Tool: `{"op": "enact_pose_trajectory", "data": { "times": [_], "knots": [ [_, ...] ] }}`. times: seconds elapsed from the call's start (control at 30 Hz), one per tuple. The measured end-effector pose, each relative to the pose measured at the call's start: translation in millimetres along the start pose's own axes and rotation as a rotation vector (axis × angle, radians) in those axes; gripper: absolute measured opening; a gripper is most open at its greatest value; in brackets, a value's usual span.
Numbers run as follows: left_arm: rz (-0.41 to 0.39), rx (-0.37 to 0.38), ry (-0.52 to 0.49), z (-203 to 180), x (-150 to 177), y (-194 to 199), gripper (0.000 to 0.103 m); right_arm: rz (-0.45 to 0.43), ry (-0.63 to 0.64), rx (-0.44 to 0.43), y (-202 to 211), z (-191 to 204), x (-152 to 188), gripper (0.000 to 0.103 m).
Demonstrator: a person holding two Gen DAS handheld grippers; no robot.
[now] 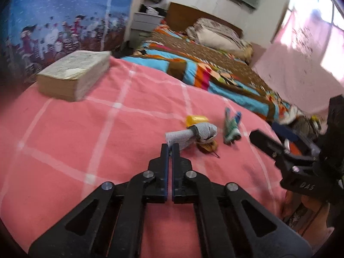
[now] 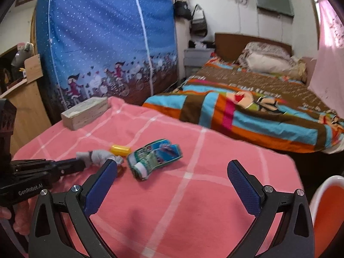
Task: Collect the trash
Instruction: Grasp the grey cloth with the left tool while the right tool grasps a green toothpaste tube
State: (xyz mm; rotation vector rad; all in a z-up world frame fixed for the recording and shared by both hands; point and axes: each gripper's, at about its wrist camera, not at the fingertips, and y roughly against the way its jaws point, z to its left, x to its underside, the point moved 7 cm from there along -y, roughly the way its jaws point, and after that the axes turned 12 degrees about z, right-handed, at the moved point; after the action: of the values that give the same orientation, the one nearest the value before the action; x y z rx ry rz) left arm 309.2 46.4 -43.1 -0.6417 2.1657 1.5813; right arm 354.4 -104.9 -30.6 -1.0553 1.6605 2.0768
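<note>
We see the left gripper with jaws clenched on the near end of the grey rolled paper; its long axis runs from the jaws ahead and to the right. Just beyond it lies a yellow capsule. The crushed green-blue wrapper lies ahead of the right gripper, whose jaws are released wide, nearer its left finger.

The left tool points downward, its jaws closed together. The right tool tilts downward too, its blue pads spread wide apart.
</note>
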Motion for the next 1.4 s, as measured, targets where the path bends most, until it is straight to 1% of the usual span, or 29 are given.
{"op": "enact_pose_trajectory", "data": {
  "times": [0.1, 0.2, 0.27, 0.33, 0.4, 0.47, 0.5, 0.53, 0.57, 0.6, 0.63, 0.67, 0.7, 0.8, 0.87, 0.97, 1.07, 1.13, 1.2, 1.23, 1.27, 1.33, 1.4],
  "knots": [
    [-0.017, 0.010, 0.060, 12, -2, 2, 0.003, 0.068, -0.025, -0.041, -17, 2, -3, 0.102],
    [-0.038, 0.009, 0.112, 22, -3, 4, 0.003, 0.091, -0.067, -0.079, -26, 3, -9, 0.098],
    [-0.031, 0.020, 0.122, 24, -3, 2, 0.003, 0.110, -0.088, -0.101, -34, 6, -13, 0.094],
    [-0.025, 0.030, 0.121, 24, -4, 1, 0.003, 0.138, -0.091, -0.115, -41, 9, -13, 0.077],
    [-0.026, 0.037, 0.117, 22, -4, 1, 0.003, 0.174, -0.089, -0.122, -49, 10, -10, 0.069],
    [-0.028, 0.048, 0.107, 21, -5, 2, 0.005, 0.172, -0.103, -0.144, -47, 7, -9, 0.061],
    [-0.030, 0.052, 0.100, 19, -6, 3, 0.006, 0.170, -0.109, -0.160, -47, 7, -9, 0.051],
    [-0.031, 0.054, 0.094, 18, -6, 4, 0.010, 0.173, -0.113, -0.172, -47, 6, -8, 0.040],
    [-0.030, 0.056, 0.085, 16, -7, 4, 0.020, 0.177, -0.117, -0.175, -48, 6, -8, 0.038],
    [-0.028, 0.055, 0.075, 15, -8, 3, 0.026, 0.181, -0.121, -0.187, -48, 5, -8, 0.035],
    [-0.028, 0.053, 0.066, 14, -9, 4, 0.038, 0.181, -0.121, -0.193, -47, 5, -7, 0.032],
    [-0.031, 0.044, 0.054, 13, -10, 5, 0.045, 0.182, -0.118, -0.194, -47, 5, -8, 0.031],
    [-0.038, 0.031, 0.038, 11, -12, 6, 0.047, 0.181, -0.110, -0.195, -45, 5, -7, 0.026],
    [-0.035, -0.002, -0.034, 5, -20, 4, 0.050, 0.172, -0.085, -0.177, -38, 3, -4, 0.022],
    [-0.019, -0.022, -0.091, 2, -25, -2, 0.050, 0.165, -0.056, -0.150, -29, 1, 0, 0.021],
    [0.021, -0.015, -0.172, -7, -28, -12, 0.050, 0.152, -0.030, -0.116, -16, -4, 12, 0.021],
    [0.048, -0.065, -0.277, -18, -32, -21, 0.049, 0.122, -0.047, -0.110, -3, -11, 22, 0.021],
    [0.057, -0.074, -0.334, -26, -31, -24, 0.047, 0.113, -0.061, -0.116, -1, -14, 24, 0.021],
    [0.075, -0.074, -0.374, -31, -27, -26, 0.038, 0.113, -0.068, -0.131, -3, -15, 25, 0.021],
    [0.090, -0.083, -0.394, -33, -24, -29, 0.028, 0.113, -0.068, -0.133, -3, -14, 25, 0.021],
    [0.111, -0.098, -0.412, -34, -20, -32, 0.020, 0.111, -0.069, -0.135, -3, -14, 25, 0.021],
    [0.124, -0.135, -0.429, -37, -16, -36, 0.016, 0.104, -0.067, -0.134, -2, -13, 25, 0.021],
    [0.117, -0.142, -0.440, -40, -14, -34, 0.012, 0.100, -0.063, -0.136, -1, -12, 25, 0.021]
  ]
}}
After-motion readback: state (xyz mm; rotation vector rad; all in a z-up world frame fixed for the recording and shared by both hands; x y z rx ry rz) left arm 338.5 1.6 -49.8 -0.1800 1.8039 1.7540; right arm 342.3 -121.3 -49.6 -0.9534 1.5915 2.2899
